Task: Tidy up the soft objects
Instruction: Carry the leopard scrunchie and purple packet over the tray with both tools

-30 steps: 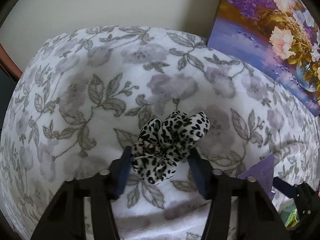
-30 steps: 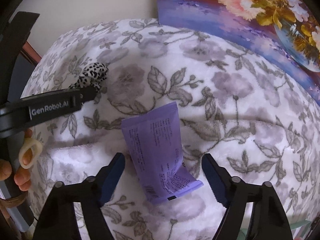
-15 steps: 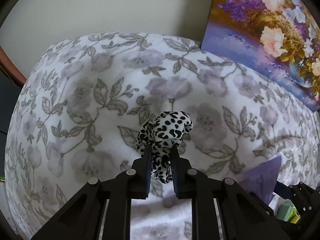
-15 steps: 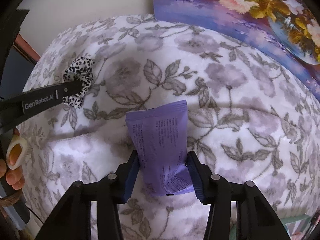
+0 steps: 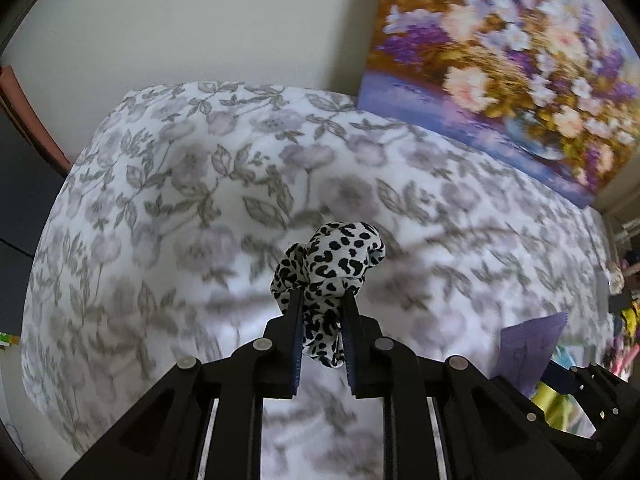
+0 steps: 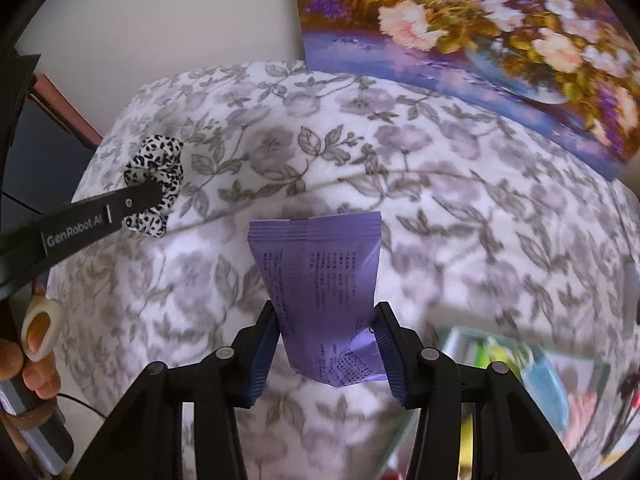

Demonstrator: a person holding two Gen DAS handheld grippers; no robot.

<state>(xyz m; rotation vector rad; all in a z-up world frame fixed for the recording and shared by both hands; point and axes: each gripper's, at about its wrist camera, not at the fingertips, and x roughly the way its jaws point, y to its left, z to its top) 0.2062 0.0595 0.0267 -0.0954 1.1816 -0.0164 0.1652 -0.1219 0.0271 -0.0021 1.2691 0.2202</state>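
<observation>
My left gripper [image 5: 322, 300] is shut on a black-and-white leopard-print scrunchie [image 5: 334, 258] and holds it raised above the floral blanket [image 5: 180, 200]. The scrunchie also shows in the right wrist view [image 6: 154, 168], pinched by the left gripper's fingers [image 6: 136, 200]. My right gripper [image 6: 326, 314] is shut on a purple soft packet [image 6: 320, 276] with printed text, lifted off the blanket [image 6: 460, 200]. The packet's corner shows at the right in the left wrist view [image 5: 528, 348].
A flower painting [image 5: 500, 68] leans against the wall behind the bed; it also shows in the right wrist view [image 6: 480, 32]. Colourful items [image 6: 516, 364] lie blurred at the lower right. A dark bed frame edge [image 5: 36, 120] is at left.
Both grippers closed: the left on the scrunchie, the right on the purple packet. Both have since lifted their objects off the blanket and pulled back.
</observation>
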